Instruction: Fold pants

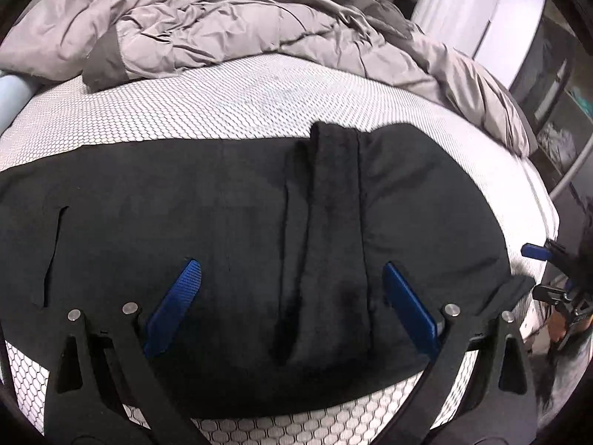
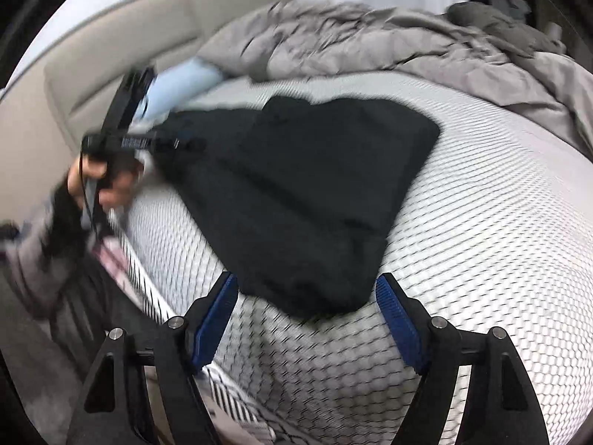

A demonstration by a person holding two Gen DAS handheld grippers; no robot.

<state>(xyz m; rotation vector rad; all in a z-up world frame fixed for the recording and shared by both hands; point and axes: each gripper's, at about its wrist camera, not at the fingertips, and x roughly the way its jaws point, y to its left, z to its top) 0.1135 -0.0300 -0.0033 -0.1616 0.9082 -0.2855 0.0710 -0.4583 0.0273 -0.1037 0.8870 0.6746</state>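
1. A rumpled grey duvet [image 1: 229, 26] is heaped across the far part of the bed, well apart from the garment. Its edge trails down the right side of the mattress.
2. The mattress [image 1: 229, 107] has a white cover with a small honeycomb print. A bare strip of it lies between the duvet and the garment.
3. A pale blue cylinder-shaped thing [image 2: 181, 87] lies at the head end beside a beige padded headboard [image 2: 122, 55].
4. The black pants [image 1: 222, 215] lie flat on the near part of the mattress, partly folded. A doubled band of cloth runs up the middle as a raised ridge, and a slit pocket shows at the left.
5. The left gripper [image 1: 292, 296] hovers over the pants with its blue pads [image 1: 174, 304] spread wide, either side of the ridge, gripping nothing.
6. The right gripper [image 2: 307, 319] stands wide apart at the near corner of the pants [image 2: 304, 193], holding nothing. This view is motion-blurred.
7. A hand [image 2: 107, 181] holds the left gripper's handle at the bed's edge.
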